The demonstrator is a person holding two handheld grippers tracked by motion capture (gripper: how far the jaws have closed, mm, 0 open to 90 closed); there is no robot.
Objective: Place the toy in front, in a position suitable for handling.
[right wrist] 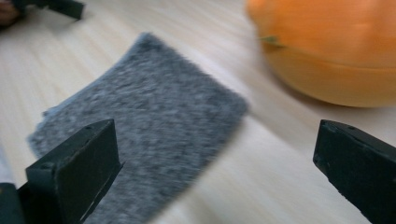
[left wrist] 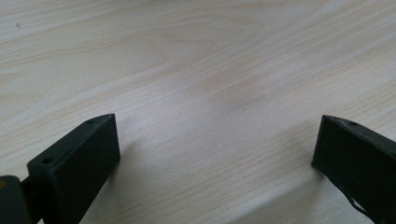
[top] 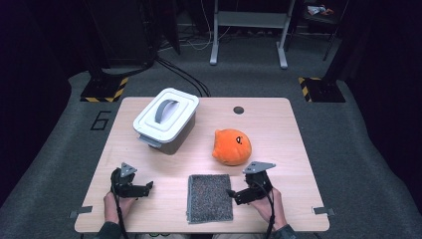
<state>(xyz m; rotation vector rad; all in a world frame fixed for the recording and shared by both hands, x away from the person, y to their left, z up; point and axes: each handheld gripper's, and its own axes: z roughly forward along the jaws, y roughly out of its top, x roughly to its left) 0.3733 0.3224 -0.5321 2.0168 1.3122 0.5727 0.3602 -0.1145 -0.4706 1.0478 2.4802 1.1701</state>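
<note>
A grey fuzzy cloth [top: 210, 197] lies flat near the table's front edge. An orange plush toy [top: 232, 146] sits just behind it to the right. My right gripper [top: 232, 194] is at the cloth's right edge, its jaws wide open. In the right gripper view, the right gripper [right wrist: 217, 144] has nothing between its jaws; beyond them lie the cloth [right wrist: 140, 130] and the plush [right wrist: 327, 46]. My left gripper [top: 148, 186] rests at the front left, pointing toward the cloth. The left gripper [left wrist: 215, 140] is open over bare wood.
A white lidded bin [top: 165, 118] with a grey handle stands at the back left of the wooden table [top: 278, 129]. A dark round hole [top: 239, 110] marks the table's far edge. Stand bases with yellow-black tape [top: 104, 89] sit on the floor beyond.
</note>
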